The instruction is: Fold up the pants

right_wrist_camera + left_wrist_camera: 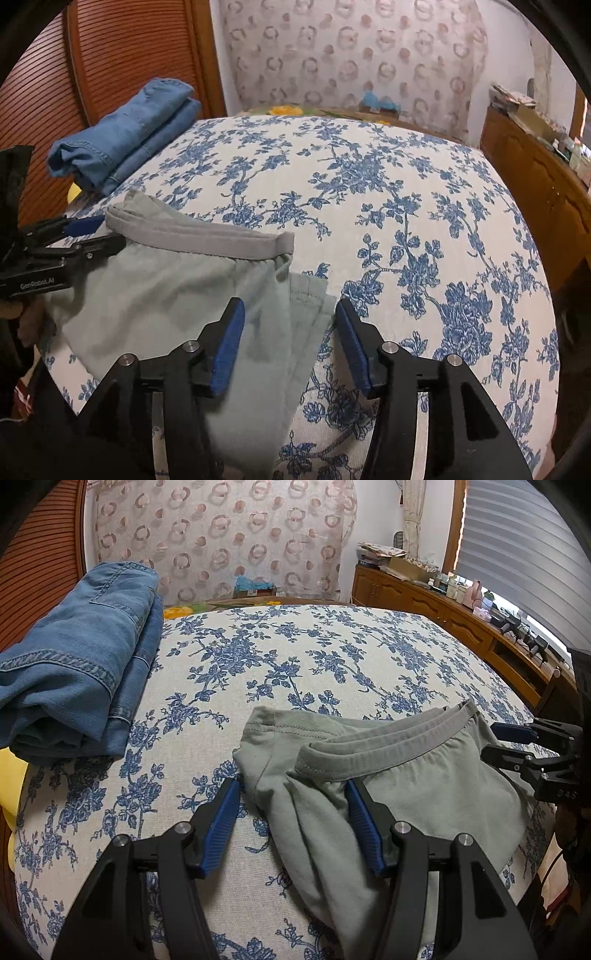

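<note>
floral bedspread (332, 657); pants (424, 786) seemingly crosswise

Both were spread wide: the left black gripper (293, 790) held its blue-padded fingers (221, 823) apart and low, and the right black gripper (290, 310) hung level, likewise gaping, alongside.

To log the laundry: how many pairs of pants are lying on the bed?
2. The folded blue jeans lie at the far left edge of the bed; the grey pants lie near, between both open grippers. More may be out of view.
</note>
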`<state>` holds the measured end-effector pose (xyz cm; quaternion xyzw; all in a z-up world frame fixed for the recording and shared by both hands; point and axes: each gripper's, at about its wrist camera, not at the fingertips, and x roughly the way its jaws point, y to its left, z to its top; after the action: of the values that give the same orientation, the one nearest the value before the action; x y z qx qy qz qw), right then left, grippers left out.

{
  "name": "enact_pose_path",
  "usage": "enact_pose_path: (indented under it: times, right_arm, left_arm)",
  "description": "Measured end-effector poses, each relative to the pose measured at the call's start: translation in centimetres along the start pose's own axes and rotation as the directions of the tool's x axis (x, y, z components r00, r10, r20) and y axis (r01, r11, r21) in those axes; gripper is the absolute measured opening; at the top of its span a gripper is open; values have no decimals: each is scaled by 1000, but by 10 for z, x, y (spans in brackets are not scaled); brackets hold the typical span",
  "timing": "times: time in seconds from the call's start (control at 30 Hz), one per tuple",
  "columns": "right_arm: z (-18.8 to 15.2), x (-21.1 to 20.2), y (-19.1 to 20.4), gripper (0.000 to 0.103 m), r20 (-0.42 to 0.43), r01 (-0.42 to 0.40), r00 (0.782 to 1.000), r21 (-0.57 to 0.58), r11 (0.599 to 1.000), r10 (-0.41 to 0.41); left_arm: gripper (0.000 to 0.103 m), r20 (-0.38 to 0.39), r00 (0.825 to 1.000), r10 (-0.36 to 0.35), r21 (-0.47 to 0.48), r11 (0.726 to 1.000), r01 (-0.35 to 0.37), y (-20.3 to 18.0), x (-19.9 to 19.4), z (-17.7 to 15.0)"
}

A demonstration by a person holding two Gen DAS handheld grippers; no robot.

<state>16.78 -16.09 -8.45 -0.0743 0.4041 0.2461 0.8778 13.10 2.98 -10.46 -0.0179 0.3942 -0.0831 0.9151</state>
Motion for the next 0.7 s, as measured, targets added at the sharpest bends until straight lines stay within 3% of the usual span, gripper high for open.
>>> enact_pose_path:
  times: [0.2,0.7]
  right_arm:
    - [-4,-2,-1,61,3,-11,1000,16,1000,11]
    - [9,12,5,62,-4,10,1000,-31,999,-10]
  left_arm:
    - [59,0,1000,1,0,1000,-1,0,0,0]
    - [59,1,1000,1,0,1000,-1,0,0,-1]
